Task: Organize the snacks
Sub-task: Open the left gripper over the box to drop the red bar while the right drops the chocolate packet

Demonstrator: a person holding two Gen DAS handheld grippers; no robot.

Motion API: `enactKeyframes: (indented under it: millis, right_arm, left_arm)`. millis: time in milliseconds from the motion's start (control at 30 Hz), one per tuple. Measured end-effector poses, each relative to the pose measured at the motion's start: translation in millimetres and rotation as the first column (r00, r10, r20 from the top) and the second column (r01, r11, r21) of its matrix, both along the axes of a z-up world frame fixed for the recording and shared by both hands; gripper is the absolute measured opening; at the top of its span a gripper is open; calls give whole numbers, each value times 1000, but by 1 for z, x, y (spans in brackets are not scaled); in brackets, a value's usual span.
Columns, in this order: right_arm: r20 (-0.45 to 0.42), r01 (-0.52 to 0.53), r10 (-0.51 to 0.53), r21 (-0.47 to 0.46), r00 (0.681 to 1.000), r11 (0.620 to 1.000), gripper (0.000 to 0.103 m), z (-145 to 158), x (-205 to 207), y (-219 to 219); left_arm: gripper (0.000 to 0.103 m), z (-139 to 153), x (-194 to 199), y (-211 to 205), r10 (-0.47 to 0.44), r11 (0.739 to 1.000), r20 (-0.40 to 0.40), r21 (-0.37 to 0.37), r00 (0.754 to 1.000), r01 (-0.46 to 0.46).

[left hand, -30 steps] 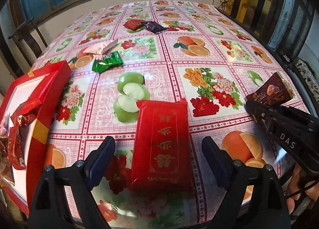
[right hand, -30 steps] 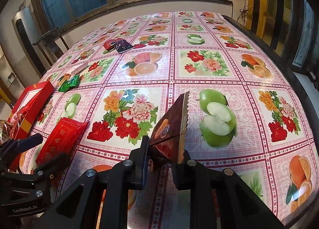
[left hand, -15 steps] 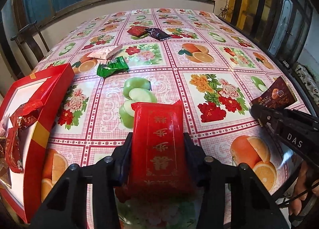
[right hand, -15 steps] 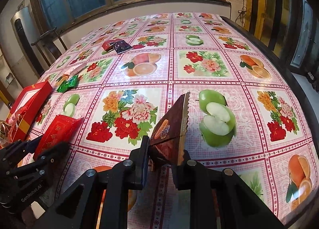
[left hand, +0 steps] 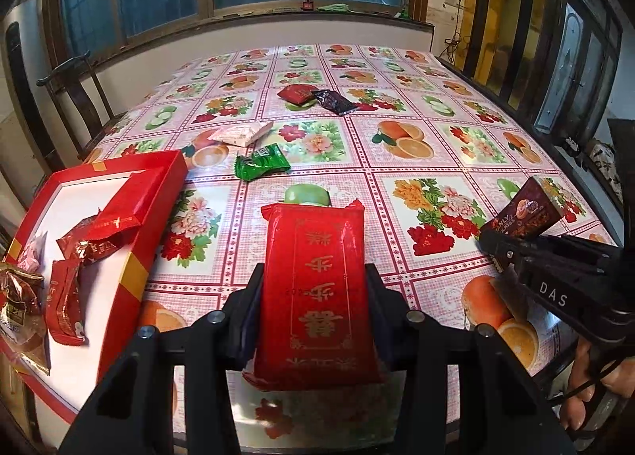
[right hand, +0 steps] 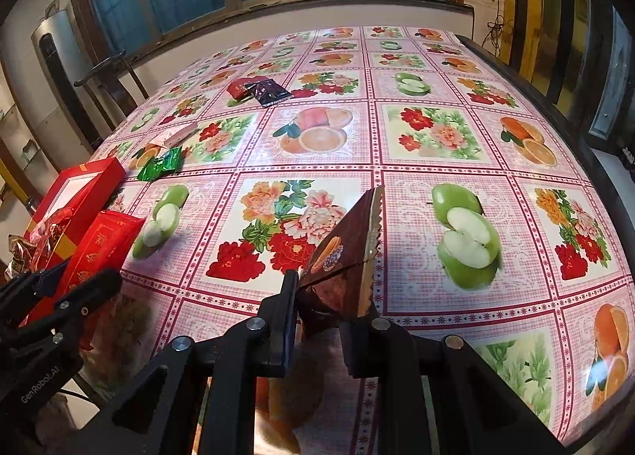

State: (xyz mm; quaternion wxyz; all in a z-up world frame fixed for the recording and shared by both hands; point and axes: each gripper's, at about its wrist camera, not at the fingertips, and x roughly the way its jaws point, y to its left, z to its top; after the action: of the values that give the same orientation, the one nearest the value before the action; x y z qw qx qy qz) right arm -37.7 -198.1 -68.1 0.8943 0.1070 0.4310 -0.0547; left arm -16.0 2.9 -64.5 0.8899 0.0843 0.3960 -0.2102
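My left gripper (left hand: 313, 312) is shut on a red snack packet with gold characters (left hand: 317, 288), held tilted above the table; it also shows as the red packet (right hand: 99, 244) in the right wrist view. My right gripper (right hand: 317, 308) is shut on a brown snack packet (right hand: 345, 252), seen from the left as the brown packet (left hand: 524, 215). An open red box (left hand: 154, 197) with several red and gold wrapped snacks sits at the table's left edge. A green packet (left hand: 262, 166), a white packet (left hand: 242, 134), a small red packet (left hand: 295, 93) and a dark packet (left hand: 333, 101) lie farther back.
The table wears a pink checked fruit-and-flower cloth (left hand: 416, 145). A dark wooden chair (left hand: 75, 98) stands at its far left, below a wall with windows. A hand (left hand: 595, 383) grips the right tool at the lower right. A tall grey appliance (right hand: 59, 70) stands left.
The left jaws closed on the red packet and lifted it off the table, tilting it up. The right gripper and its brown packet stayed where they were.
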Motion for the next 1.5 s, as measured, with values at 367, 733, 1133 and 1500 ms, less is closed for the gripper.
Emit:
enactKeyframes:
  millis: [367,733,1133,1500]
  right_arm:
    - [13,-138,137,20,990,990,19,13,21,59]
    - [115,-394,383,97,917,914,20,37,66,164]
    - [175,-548,524,139,834,825,20,36,125,248]
    - [257,-469,425,142,868,872,67,56,123,186]
  left_arm:
    - [46,14,0,73,130,991,43,-27,991,-129]
    - [46,29,20,172,357,934,85,-27,930,-356]
    - [46,30,52,230,501,865,96,-14,860,-502]
    - [75,36,47,243,552,833,94,-35,828,-552]
